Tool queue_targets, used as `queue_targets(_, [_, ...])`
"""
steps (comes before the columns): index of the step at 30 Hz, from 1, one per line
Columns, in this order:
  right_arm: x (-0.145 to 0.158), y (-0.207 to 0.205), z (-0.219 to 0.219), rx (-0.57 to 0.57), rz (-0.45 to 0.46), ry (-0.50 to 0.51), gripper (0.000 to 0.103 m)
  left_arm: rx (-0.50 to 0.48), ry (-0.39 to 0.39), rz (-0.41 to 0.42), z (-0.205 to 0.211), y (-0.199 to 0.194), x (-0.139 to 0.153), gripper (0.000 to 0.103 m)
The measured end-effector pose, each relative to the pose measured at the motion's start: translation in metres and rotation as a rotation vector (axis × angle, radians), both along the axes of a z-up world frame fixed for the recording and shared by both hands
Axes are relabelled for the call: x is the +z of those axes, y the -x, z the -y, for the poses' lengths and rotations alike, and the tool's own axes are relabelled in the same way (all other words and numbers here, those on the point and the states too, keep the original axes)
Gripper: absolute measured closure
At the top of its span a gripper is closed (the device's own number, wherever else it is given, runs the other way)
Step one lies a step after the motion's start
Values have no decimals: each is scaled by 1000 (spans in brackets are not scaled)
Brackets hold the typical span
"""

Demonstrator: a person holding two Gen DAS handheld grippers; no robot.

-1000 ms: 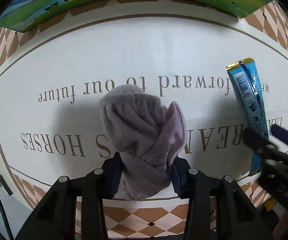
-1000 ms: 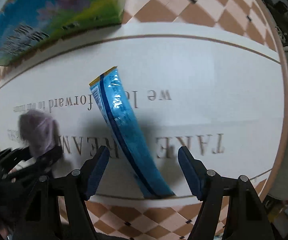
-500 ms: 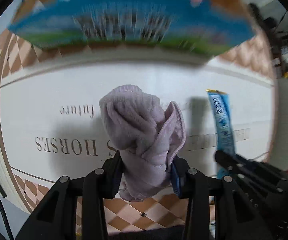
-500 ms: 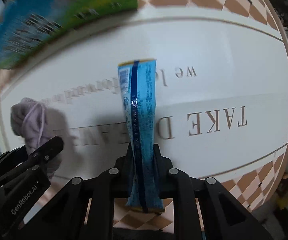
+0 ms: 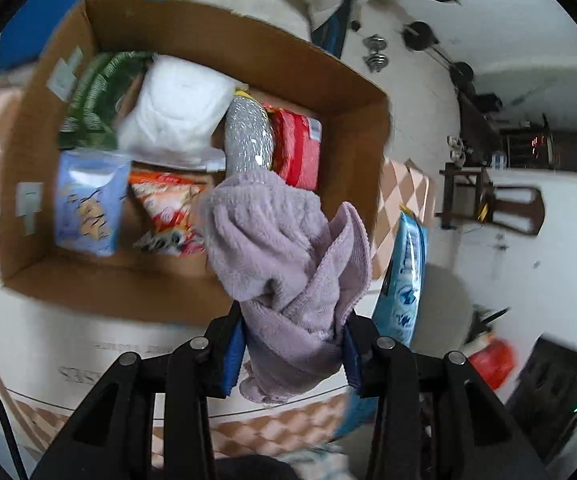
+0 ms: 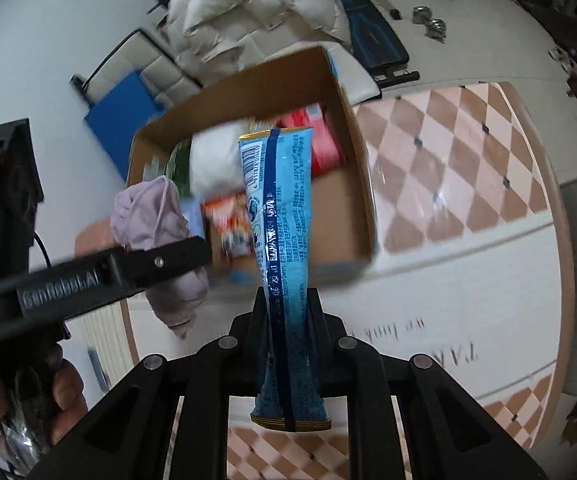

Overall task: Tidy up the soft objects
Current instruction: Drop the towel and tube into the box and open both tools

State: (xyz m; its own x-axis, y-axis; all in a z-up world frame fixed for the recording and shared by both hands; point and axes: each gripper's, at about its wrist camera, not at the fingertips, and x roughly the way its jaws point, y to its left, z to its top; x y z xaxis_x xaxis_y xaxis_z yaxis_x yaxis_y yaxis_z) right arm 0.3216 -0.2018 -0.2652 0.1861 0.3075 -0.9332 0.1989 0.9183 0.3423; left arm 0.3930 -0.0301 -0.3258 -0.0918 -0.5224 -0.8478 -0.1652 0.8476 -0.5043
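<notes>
My left gripper (image 5: pixel 293 340) is shut on a bunched lilac towel (image 5: pixel 288 256) and holds it in the air over the near edge of an open cardboard box (image 5: pixel 352 76). My right gripper (image 6: pixel 288 308) is shut on a long blue snack packet (image 6: pixel 284 208), held upright in front of the same box (image 6: pixel 360 184). In the right wrist view the towel (image 6: pixel 148 212) and the left gripper's arm lie to the left. In the left wrist view the blue packet (image 5: pixel 404 280) hangs just right of the towel.
The box holds a white soft pack (image 5: pixel 176 116), a green striped item (image 5: pixel 96 96), a grey roll (image 5: pixel 248 136), a red pack (image 5: pixel 298 144), a pale blue pouch (image 5: pixel 86 200) and an orange packet (image 5: pixel 168 212). It stands on a table with a checkered cloth (image 6: pixel 448 152). A white duvet (image 6: pixel 256 4) lies behind.
Both grippers have risen off the table and tilted toward the box. The right gripper closed on the blue packet and lifted it. The left still holds the towel.
</notes>
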Motion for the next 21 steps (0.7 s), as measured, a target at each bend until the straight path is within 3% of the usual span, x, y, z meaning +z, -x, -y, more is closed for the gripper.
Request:
queue_targets(6, [-30,-54,-3,-91,-77,-20,86,8,25,-145,1,-62,-42,65])
queue_targets(12, [-69,-82,-3,-106,-149,-1,86,3,37,-251,4,-59,-72,65])
queue_targets(15, [-82,-85,-3,-101,-170,10,85,-29,15,-263,1,-55,-69,65])
queue_targets(18, [-94,-88,-3,-75,-204,25,84,-16,23,-278,-1,-53,-69,57])
queue_targets(20, [-98,-92,-7,-32,-222,59,72,-12,24,-267,-3,-54,-67,35])
queue_targets(21, [-96,-91,-10,-13,-220,67,49,-15,12,-251,-5,-53,-64,30])
